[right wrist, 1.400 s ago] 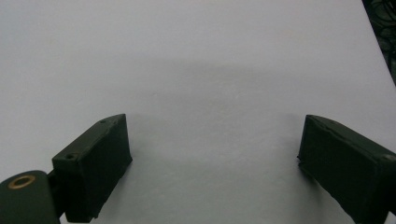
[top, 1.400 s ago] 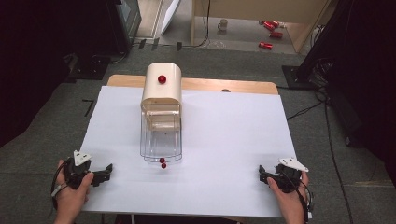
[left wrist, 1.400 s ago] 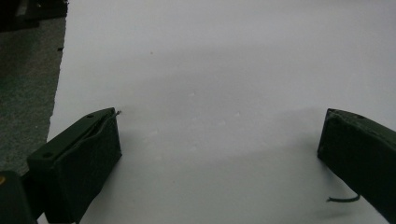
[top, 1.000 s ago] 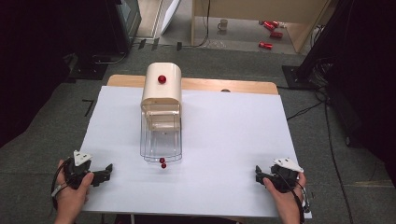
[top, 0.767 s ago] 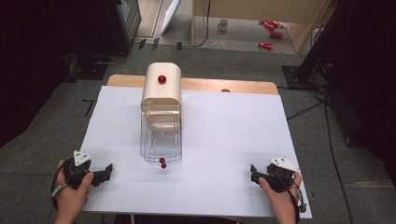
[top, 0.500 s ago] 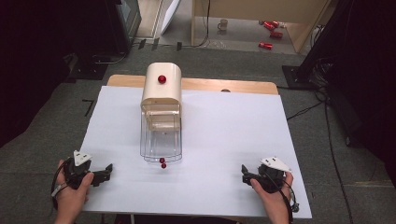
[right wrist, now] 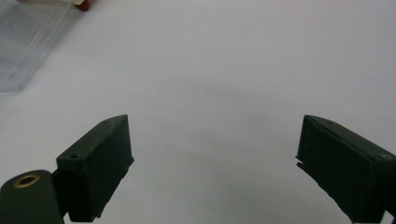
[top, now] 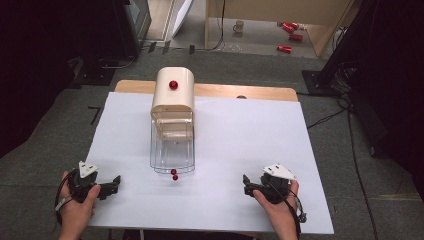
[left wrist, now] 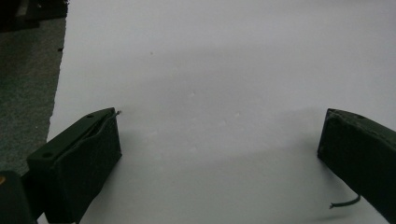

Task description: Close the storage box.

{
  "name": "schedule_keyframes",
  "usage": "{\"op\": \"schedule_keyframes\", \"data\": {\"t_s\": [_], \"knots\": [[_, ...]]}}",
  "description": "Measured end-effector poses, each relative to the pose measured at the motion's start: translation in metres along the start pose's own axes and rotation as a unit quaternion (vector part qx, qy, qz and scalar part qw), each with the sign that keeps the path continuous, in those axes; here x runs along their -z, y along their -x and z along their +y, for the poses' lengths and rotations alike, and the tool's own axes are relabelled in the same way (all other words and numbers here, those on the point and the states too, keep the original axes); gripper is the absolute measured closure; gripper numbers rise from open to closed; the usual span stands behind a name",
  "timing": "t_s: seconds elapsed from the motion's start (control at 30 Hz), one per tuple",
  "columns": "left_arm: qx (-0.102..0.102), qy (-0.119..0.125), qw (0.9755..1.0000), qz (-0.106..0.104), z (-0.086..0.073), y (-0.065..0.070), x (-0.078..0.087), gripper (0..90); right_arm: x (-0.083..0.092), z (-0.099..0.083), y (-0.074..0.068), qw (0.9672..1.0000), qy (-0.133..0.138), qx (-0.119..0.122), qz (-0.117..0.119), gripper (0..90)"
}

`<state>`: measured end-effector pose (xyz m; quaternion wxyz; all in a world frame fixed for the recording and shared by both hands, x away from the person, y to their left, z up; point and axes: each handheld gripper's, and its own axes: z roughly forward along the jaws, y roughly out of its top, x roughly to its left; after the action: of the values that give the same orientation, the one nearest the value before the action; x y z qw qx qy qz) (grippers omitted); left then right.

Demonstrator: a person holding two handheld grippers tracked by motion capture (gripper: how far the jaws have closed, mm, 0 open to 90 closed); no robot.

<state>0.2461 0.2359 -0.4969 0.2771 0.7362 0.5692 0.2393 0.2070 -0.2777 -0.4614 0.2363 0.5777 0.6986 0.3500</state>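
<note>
A cream, round-topped bread-box-like container with a red knob [top: 172, 95] stands at the far centre of the white-covered table [top: 250, 145]. Its clear plastic drawer or front section [top: 172, 147] extends toward the person, with a small red knob [top: 174, 173] at its near edge. The left gripper [top: 111, 185] rests at the near left corner, jaws spread wide and holding nothing. The right gripper [top: 247, 184] sits near the front right, jaws likewise wide and empty, well apart from the container.
</note>
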Motion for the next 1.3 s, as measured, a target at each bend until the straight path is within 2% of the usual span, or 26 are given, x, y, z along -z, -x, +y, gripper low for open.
{"op": "schedule_keyframes", "data": {"t_s": [0.17,0.2,0.33,0.37,0.43,0.47,0.5,0.53,0.57,0.8,1.3], "knots": [[0.000,0.000,1.0000,0.000,0.000,0.000,0.000,0.0,-0.003,0.005,-0.011,0.9999,0.002,0.008,0.009,9.8],[0.000,0.000,1.0000,0.000,0.000,0.000,0.000,0.0,-0.004,0.008,-0.017,0.9999,0.001,0.011,0.013,9.8],[0.000,0.000,1.0000,0.000,0.000,0.000,0.000,0.0,-0.005,0.012,-0.026,0.9996,0.004,0.019,0.022,9.9],[0.000,0.000,1.0000,0.000,0.000,0.000,0.000,0.0,-0.007,0.014,-0.033,0.9994,0.003,0.021,0.027,9.9],[0.000,0.000,1.0000,0.000,0.000,0.000,0.000,0.0,-0.007,0.015,-0.036,0.9992,0.004,0.025,0.029,9.9],[0.000,0.000,1.0000,0.000,0.000,0.000,0.000,0.0,-0.009,0.017,-0.043,0.9989,0.004,0.029,0.036,9.9],[0.000,0.000,1.0000,0.000,0.000,0.000,0.000,0.0,-0.009,0.017,-0.043,0.9989,0.004,0.029,0.036,9.9],[0.000,0.000,1.0000,0.000,0.000,0.000,0.000,0.0,-0.011,0.019,-0.049,0.9985,0.004,0.034,0.042,9.9],[0.000,0.000,1.0000,0.000,0.000,0.000,0.000,0.0,-0.011,0.019,-0.049,0.9985,0.004,0.034,0.042,9.9],[0.000,0.000,1.0000,0.000,0.000,0.000,0.000,0.0,-0.016,0.025,-0.073,0.9968,0.003,0.052,0.060,9.9],[0.000,0.000,1.0000,0.000,0.000,0.000,0.000,0.0,-0.023,0.028,-0.109,0.9932,0.002,0.070,0.093,9.9]]}}
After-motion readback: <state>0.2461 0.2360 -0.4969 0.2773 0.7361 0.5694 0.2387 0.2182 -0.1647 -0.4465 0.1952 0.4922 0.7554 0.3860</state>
